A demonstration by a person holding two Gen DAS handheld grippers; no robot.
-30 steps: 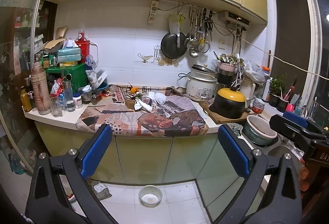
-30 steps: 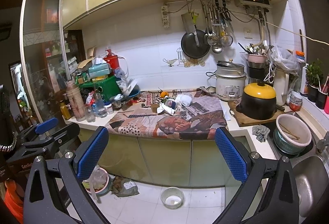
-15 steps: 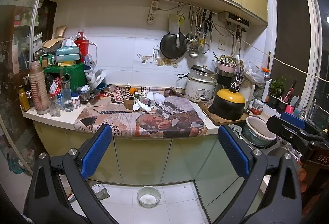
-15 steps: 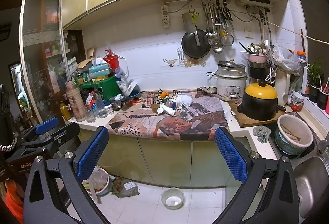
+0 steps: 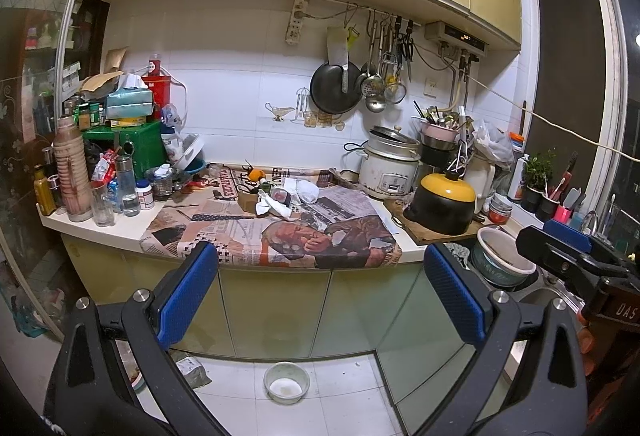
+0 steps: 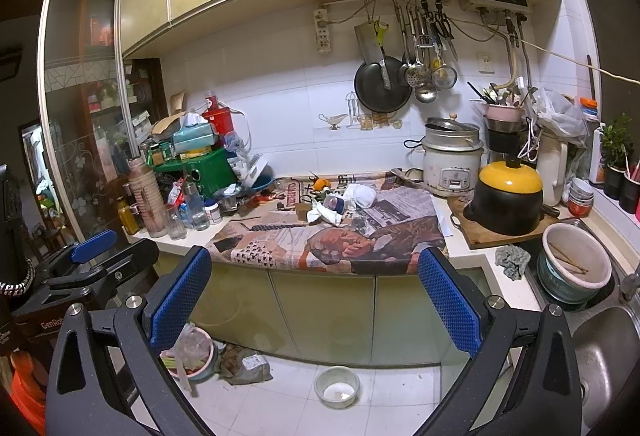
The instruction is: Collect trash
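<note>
Trash: crumpled white tissue [image 5: 272, 205] [image 6: 326, 214] heaped mid-counter on newspaper [image 5: 280, 232] [image 6: 332, 236], at 12 o'clock from both cameras. Small bottle [image 6: 334, 202] and orange peel [image 5: 256, 172] [image 6: 321, 183] just beside the heap, toward the wall. More rubbish on the floor: grey bag [image 6: 248, 362] and pink bin [image 6: 192, 352] at 7 o'clock in right view.

Left gripper [image 5: 320, 296]: jaws wide apart, nothing between. Right gripper [image 6: 314, 296]: likewise spread, nothing held. Both well apart from the counter, held back over the floor. Right gripper's blue tip visible at 3 o'clock in left view; left gripper's at 9 o'clock in right view.

Judged stage: approach not begun; nothing collected yet.

Risks noted:
- Tissue soft and loose; shallow pinch likely to tear off a scrap only.
- Low pinch could snag newspaper and drag the whole sheet, tipping the bottle.
- Glass jars [image 5: 102, 204] and bottles at 10 o'clock crowded near counter edge; wide sweep from the left could knock them off.
- Black pot with yellow lid [image 5: 442, 206] [image 6: 508, 198] at 2 o'clock near right-hand path.
- White bowl [image 5: 286, 382] [image 6: 336, 386] on floor at 6 o'clock: trip or kick hazard when stepping in.
</note>
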